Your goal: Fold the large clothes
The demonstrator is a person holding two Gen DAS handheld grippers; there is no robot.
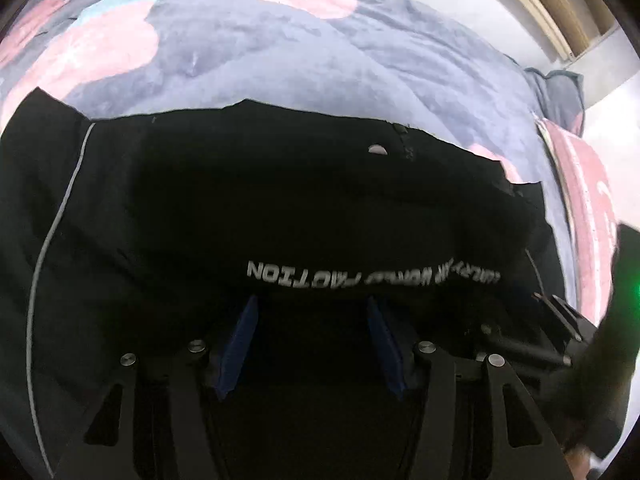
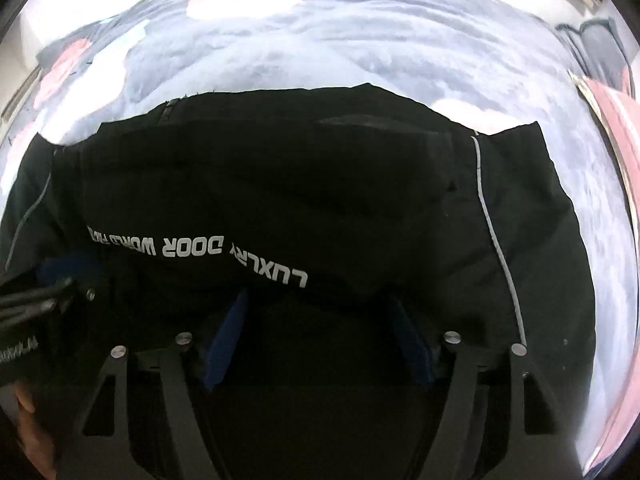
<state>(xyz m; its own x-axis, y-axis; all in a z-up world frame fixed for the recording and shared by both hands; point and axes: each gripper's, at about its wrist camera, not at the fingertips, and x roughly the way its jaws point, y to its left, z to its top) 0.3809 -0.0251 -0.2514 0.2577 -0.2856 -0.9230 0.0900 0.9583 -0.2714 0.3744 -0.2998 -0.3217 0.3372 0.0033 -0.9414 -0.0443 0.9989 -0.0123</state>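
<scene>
A large black garment (image 1: 260, 200) with white lettering and thin grey piping lies spread on a bed; it also fills the right wrist view (image 2: 300, 184). My left gripper (image 1: 312, 308) is open, its blue pads (image 1: 240, 340) wide apart over the near fold of the cloth, just below the lettering. My right gripper (image 2: 316, 304) is open too, blue pads (image 2: 224, 344) wide apart over the same near edge. Whether the pads touch the cloth is hidden by the dark fabric. The right gripper shows at the right edge of the left wrist view (image 1: 560, 332); the left gripper shows at the left edge of the right wrist view (image 2: 60, 276).
A grey-blue bedspread (image 1: 280, 52) with pink fruit prints lies under and beyond the garment. A pillow (image 1: 564, 92) sits at the far right corner. A pale wall and wooden frame (image 1: 552, 12) stand beyond the bed.
</scene>
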